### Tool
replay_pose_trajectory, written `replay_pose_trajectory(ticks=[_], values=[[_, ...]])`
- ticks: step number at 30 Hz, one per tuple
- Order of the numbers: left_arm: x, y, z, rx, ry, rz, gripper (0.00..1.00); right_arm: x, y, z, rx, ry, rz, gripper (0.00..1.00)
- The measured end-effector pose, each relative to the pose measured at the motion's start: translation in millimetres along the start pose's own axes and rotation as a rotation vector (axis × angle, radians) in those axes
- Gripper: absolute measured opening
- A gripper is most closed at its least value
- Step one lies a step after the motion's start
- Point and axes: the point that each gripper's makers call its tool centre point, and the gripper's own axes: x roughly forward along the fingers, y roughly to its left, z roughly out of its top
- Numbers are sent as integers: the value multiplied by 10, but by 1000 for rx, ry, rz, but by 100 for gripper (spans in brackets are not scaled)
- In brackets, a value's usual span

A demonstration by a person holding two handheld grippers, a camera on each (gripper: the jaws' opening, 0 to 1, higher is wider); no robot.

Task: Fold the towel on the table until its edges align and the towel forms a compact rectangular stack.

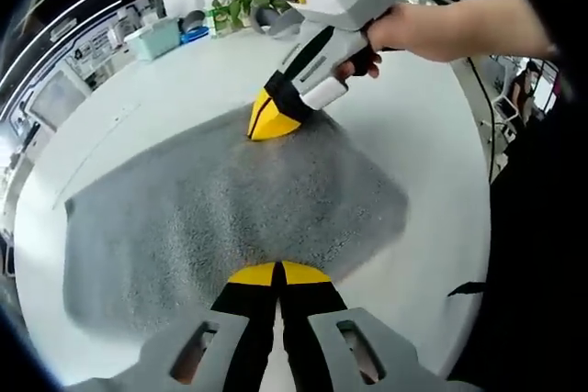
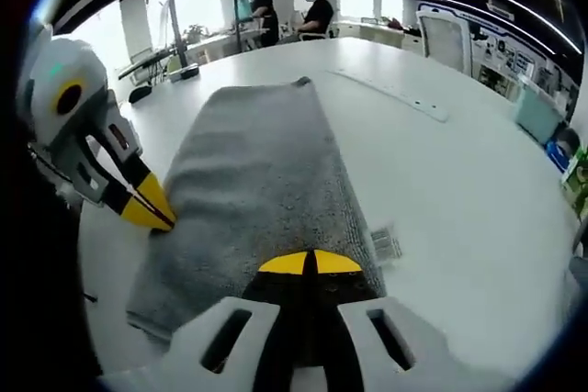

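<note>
Both grippers have their yellow tips pressed together on the grey towel. From the left gripper view, the left gripper pinches the near edge of the towel, and the right gripper, held by a hand, pinches the far edge. The towel lies flat on the white table. From the right gripper view its long axis runs away from the right gripper toward the far table edge, and a small label sticks out at its right side.

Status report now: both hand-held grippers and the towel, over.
Left hand-held gripper shut on towel edge. Right hand-held gripper shut on opposite edge. Towel flat on table, partly folded. Nothing in the way.
</note>
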Motion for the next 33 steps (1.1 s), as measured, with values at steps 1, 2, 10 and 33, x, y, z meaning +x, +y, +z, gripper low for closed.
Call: replay_pose_trajectory(ticks=[1, 2, 10, 33], values=[[-4, 6, -6, 6, 4, 5, 1, -6, 5, -5, -4, 1, -1, 0], [-6, 10, -10, 11, 8, 8, 1, -13, 15, -13, -10, 3, -2, 0], [-46, 69, -89, 223, 117, 90, 1, -72, 144, -75, -83, 47, 25, 0], [-122, 336, -232, 193, 150, 162, 1, -127, 432, -176, -100, 199, 70, 0]])
